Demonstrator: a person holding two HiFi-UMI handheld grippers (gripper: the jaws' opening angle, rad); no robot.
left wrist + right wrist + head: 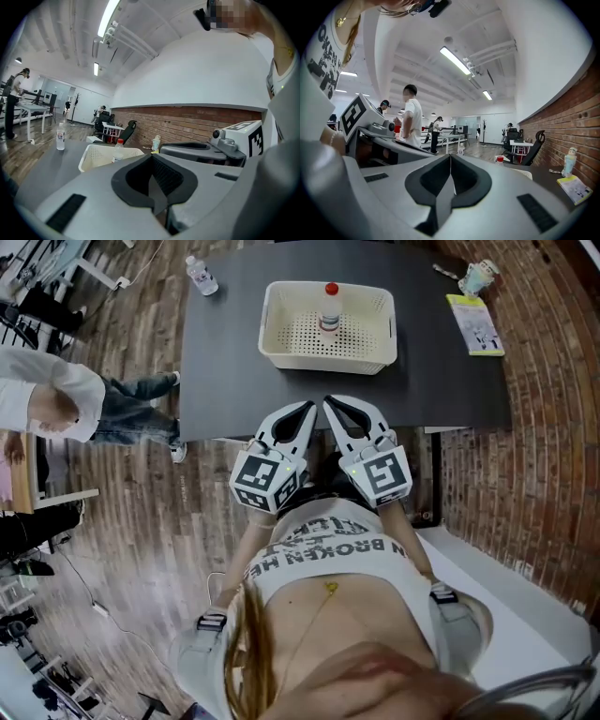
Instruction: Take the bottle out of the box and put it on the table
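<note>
We see a cream box [281,354] with perforated walls standing on the dark table [230,381]. Inside it is a single bottle [329,310] (clear, labelled, red-capped), which stands upright towards the box's far wall. A second bottle [201,275] stands outside the box at the table's far left corner, and a leaflet [475,324] lies near the far right corner. We hold the left gripper [307,410] and the right gripper [330,404] side by side over the table's near edge. Each has its jaws pressed together on nothing, and both are short of the box, not touching it.
</note>
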